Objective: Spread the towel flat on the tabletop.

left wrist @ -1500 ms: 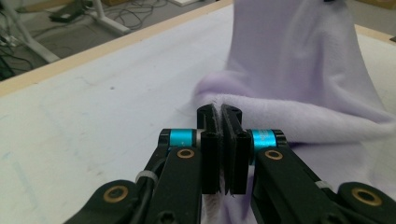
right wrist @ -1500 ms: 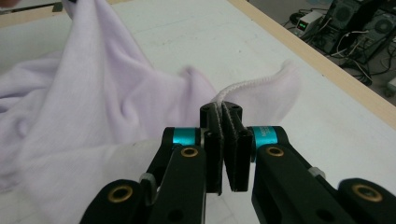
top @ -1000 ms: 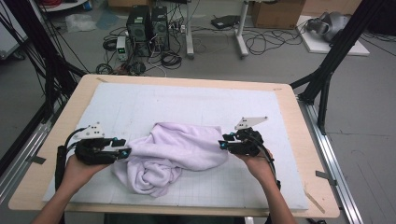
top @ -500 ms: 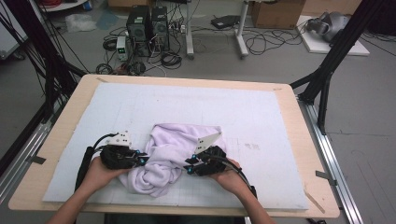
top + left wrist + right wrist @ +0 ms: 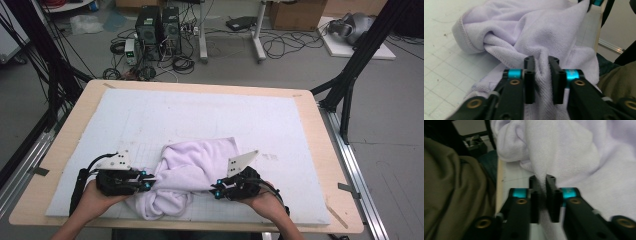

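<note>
Surface: I see a pale wooden table [image 5: 65, 150] topped by a white gridded mat [image 5: 280, 125], faintly stained near its middle.
Room: grey floor beyond the far edge, with black computer towers [image 5: 157, 25], loose cables [image 5: 295, 45], a cardboard box [image 5: 295, 12] and black frame struts [image 5: 360, 60] at both sides.
Writing: I can read no brand, label or lettering anywhere.
Towel: the lilac towel [image 5: 192, 172] lies bunched on the near half of the mat, between my two grippers.
Long axis: roughly from the near-left hem up to the far-right corner; crumpled, so I can't call it clean.
Left gripper: the left gripper [image 5: 146, 181] pinches a ridge of the cloth between its jaws, seen clearly in the left gripper view [image 5: 541, 75]; the jaws have just eased apart a little with the fold still pressed between them.
Right gripper: the right gripper [image 5: 216, 192] nips a thin fold likewise [image 5: 543, 195], its jaws also just slackened slightly around the cloth.
</note>
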A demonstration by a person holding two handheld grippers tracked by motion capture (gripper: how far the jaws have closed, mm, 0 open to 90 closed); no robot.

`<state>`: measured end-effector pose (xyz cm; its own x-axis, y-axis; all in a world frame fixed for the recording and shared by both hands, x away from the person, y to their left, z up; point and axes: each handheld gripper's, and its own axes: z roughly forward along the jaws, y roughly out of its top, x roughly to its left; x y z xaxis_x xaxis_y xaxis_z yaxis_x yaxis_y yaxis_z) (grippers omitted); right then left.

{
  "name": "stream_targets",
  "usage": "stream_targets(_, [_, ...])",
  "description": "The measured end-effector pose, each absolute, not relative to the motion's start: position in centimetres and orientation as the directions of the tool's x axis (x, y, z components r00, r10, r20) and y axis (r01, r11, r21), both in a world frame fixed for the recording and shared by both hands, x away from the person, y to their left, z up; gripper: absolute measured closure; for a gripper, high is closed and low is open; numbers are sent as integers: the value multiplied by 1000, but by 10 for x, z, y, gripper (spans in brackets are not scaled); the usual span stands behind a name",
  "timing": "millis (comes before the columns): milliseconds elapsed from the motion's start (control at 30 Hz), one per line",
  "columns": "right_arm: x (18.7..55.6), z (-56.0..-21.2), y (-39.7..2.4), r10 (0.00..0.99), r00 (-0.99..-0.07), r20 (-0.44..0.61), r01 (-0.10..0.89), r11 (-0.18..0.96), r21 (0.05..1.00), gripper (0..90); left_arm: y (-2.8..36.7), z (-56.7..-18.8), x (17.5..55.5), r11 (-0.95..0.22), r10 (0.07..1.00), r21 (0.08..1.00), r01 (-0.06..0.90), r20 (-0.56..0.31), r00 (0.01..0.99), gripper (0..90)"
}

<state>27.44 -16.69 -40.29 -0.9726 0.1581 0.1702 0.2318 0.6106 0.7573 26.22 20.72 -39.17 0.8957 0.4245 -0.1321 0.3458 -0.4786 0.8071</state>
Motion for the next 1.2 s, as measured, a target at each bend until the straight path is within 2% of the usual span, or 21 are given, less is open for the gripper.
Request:
stream_targets(33, [276,-398,-173,157,-972,173,233,575,785,654,208,-390,265,-474,431,811,342,-124,894,653])
stream_targets(200, [287,-383,-182,224,-966,130,234,536,811,572,215,-379,287,-426,483,839,339,-106,869,607])
stream_targets(233, [292,-382,-184,240,-964,112,228,536,813,568,217,-377,292,-413,490,843,344,-112,865,617])
stream_targets(267, [303,-383,-187,281,-955,98,239,528,815,554,217,-377,298,-404,498,848,342,-110,860,677])
stream_targets(400, [321,-392,-190,353,-932,79,274,545,792,536,212,-385,322,-397,552,834,383,-117,825,701])
stream_targets(533, [339,-407,-191,420,-906,62,317,571,757,525,199,-403,342,-441,590,788,429,-106,801,682])
stream_targets(567, [347,-413,-191,447,-892,63,339,570,749,511,197,-407,345,-442,598,781,442,-111,794,632])
stream_targets(667, [355,-420,-191,478,-876,58,358,566,743,501,192,-419,357,-441,623,754,487,-134,771,610])
stream_targets(700, [359,-422,-190,485,-873,50,358,569,740,502,191,-421,359,-435,630,749,499,-143,763,618])
stream_targets(733, [365,-429,-189,509,-860,37,371,573,731,507,190,-423,362,-429,640,745,511,-148,754,707])
stream_targets(767, [365,-429,-189,509,-860,37,371,573,731,507,190,-425,364,-418,641,745,520,-163,750,707])
stream_targets(833, [370,-436,-187,523,-851,48,394,574,718,512,190,-426,368,-415,642,742,527,-172,747,824])
stream_targets(1033, [374,-443,-186,531,-846,46,401,576,712,528,191,-421,374,-415,652,733,539,-174,738,860])
stream_targets(1100, [373,-443,-186,531,-846,46,402,579,709,527,192,-420,374,-404,653,736,544,-184,735,844])
stream_targets(1200, [371,-442,-189,522,-853,32,387,589,709,551,196,-417,374,-381,661,747,545,-192,726,702])
